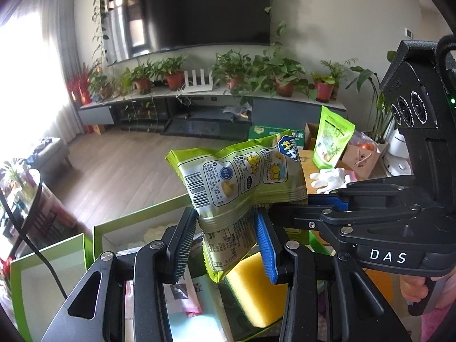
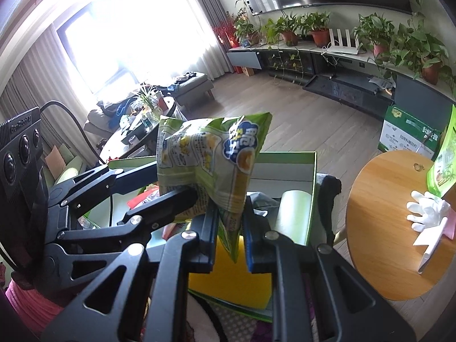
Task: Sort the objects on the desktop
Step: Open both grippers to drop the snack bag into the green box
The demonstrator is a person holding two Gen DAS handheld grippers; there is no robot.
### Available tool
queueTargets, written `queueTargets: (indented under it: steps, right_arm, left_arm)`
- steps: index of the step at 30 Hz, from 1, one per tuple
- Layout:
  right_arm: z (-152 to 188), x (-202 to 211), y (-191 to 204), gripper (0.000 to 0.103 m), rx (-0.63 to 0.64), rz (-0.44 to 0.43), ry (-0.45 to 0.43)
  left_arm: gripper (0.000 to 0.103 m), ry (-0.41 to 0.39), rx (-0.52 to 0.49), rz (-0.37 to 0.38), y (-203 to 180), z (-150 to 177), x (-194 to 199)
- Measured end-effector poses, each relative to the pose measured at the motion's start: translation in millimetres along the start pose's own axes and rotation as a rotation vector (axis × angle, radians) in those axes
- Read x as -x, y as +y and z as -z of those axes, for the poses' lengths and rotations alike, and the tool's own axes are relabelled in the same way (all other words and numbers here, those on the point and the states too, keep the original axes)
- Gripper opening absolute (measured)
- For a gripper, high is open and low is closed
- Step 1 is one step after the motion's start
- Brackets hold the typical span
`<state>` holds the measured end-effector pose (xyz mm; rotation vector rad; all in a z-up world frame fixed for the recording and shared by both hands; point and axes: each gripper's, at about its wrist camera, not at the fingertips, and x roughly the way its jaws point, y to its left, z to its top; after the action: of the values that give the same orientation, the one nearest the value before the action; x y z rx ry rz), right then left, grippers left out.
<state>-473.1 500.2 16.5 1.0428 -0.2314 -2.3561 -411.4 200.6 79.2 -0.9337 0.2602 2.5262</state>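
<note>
1. Plainly, both grippers share one load: the left gripper [image 1: 228,242] has its ribbed pads clamped on the lower end of a green snack packet [image 1: 242,179], and the right gripper [image 2: 229,230] is pinched nearly together on the same packet's bottom seam.
2. The snack packet [image 2: 211,162] hangs in the air, clear of everything, above the open green-rimmed box [image 2: 312,196], where a yellow sponge [image 1: 256,293] already lies.
3. The step in hand looks like carrying the packet to the box for stowing.
4. Next, one gripper probably needs to let go so the other can lower the packet inside the box walls.
5. On the round wooden table [image 2: 379,222], near its far edge, a white glove [image 2: 427,212] and a green pouch [image 1: 332,142] still await sorting.
</note>
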Motion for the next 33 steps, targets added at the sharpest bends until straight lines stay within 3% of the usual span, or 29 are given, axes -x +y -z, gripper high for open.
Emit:
queueTargets:
  steps: [3,6,9,23,33]
  right_arm:
    - [1,-4,-4,0.022,-0.006,0.015,0.009]
    - [1,-7,-8,0.039,-0.025,0.086,0.003]
    - [1,-6,-10,0.049,-0.042,0.094,0.002]
    - [-1,17,16,0.049,0.007,0.092,-0.037]
    - [0,59,56,0.049,0.065,0.097,-0.091]
  left_arm:
    - [0.042,0.022,0.004,-0.009,1,1,-6]
    - [0.042,0.052,0.002,-0.036,2,3,-13]
    - [0.042,0.066,-0.012,-0.052,2,8,-15]
    - [0.042,-0.013,-0.002,-0.065,7,1,17]
    - [0.045,-0.103,-0.001,-0.108,9,-3,72]
